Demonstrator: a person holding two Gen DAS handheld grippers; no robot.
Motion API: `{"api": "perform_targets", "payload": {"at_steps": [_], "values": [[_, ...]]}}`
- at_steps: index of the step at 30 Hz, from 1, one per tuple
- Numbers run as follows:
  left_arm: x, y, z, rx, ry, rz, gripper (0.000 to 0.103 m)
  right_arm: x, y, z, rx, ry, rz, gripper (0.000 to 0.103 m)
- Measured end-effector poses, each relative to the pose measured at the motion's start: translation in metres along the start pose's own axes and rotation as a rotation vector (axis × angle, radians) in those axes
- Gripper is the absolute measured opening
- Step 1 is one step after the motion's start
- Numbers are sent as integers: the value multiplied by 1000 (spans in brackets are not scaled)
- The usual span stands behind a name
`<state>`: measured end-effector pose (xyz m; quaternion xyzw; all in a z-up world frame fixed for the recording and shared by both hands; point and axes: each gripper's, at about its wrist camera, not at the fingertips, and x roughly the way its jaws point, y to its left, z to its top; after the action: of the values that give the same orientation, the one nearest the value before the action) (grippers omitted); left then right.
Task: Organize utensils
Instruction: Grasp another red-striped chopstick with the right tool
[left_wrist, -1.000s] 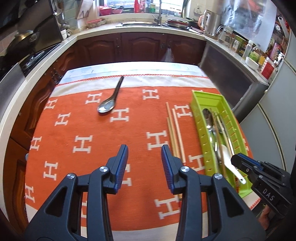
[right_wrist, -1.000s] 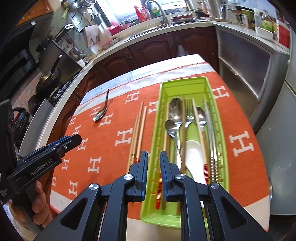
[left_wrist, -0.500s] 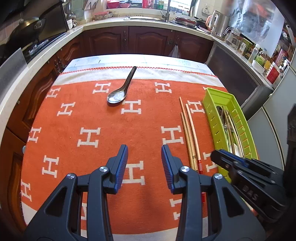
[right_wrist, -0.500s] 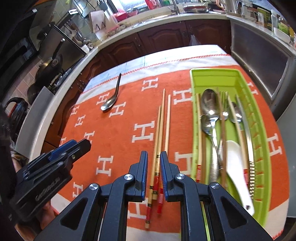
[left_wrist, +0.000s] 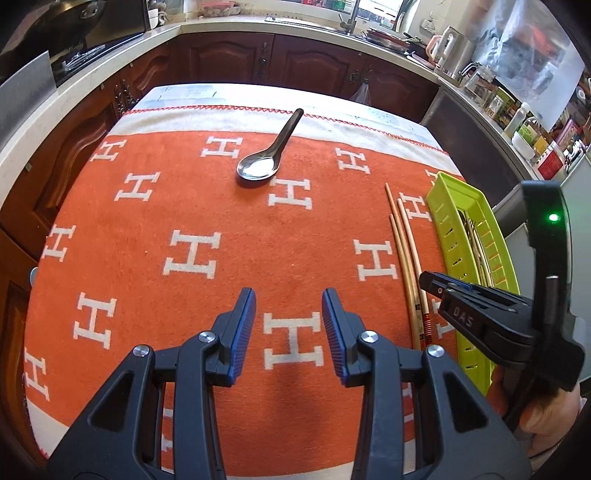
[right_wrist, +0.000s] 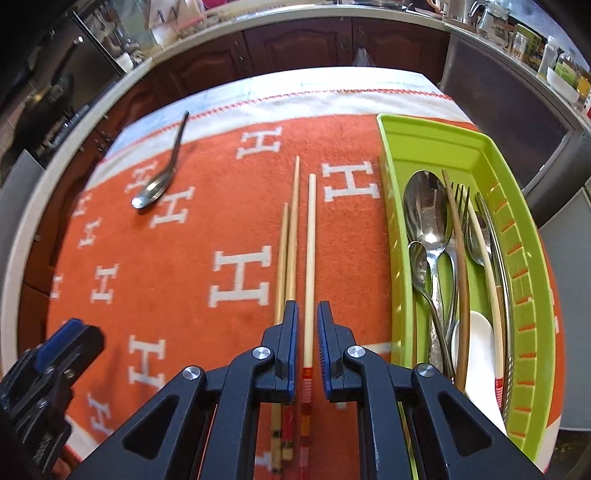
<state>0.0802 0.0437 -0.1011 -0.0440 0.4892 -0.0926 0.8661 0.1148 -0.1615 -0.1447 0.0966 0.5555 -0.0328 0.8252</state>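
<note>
A person works over an orange cloth (left_wrist: 229, 229) patterned with white H letters, a two-finger gripper in each hand, in a kitchen ringed by dark wooden cabinets (left_wrist: 306, 62). The landmark is the lime-green utensil tray (right_wrist: 524, 236) at the cloth's right edge, already holding metal spoons, a fork, chopsticks and a white ceramic spoon (right_wrist: 480, 354). Just left of the tray, three loose chopsticks (right_wrist: 291, 236) lie side by side and roughly parallel to its long wall, their painted ends toward the person. The right gripper (right_wrist: 307, 332) hangs over them, pointing steeply down, its blue-padded jaws drawn to a narrow gap after closing a little further in the last half second; the rightmost chopstick (right_wrist: 311, 258) runs through that gap, and whether the pads press on it cannot be told. The left gripper (left_wrist: 289, 325) hovers over bare cloth well left of the tray, its jaws apart with nothing between them. A dark spoon (left_wrist: 269, 155) lies far left of the tray, near the cloth's white far border, handle pointing away from the person.
</note>
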Motion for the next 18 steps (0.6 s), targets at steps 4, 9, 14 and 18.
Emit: {"api": "perform_targets", "payload": {"at_steps": [4, 9, 14, 18], "values": [[5, 6, 0, -13, 7, -6, 34, 10, 9, 5, -39, 8, -56, 9], [10, 10, -3, -26, 16, -11, 34, 24, 25, 8, -112, 50, -95, 9], [13, 11, -4, -35, 23, -11, 34, 26, 26, 11, -97, 53, -19, 7], [13, 12, -4, -38, 22, -11, 34, 25, 36, 6, -110, 63, 89, 6]]}}
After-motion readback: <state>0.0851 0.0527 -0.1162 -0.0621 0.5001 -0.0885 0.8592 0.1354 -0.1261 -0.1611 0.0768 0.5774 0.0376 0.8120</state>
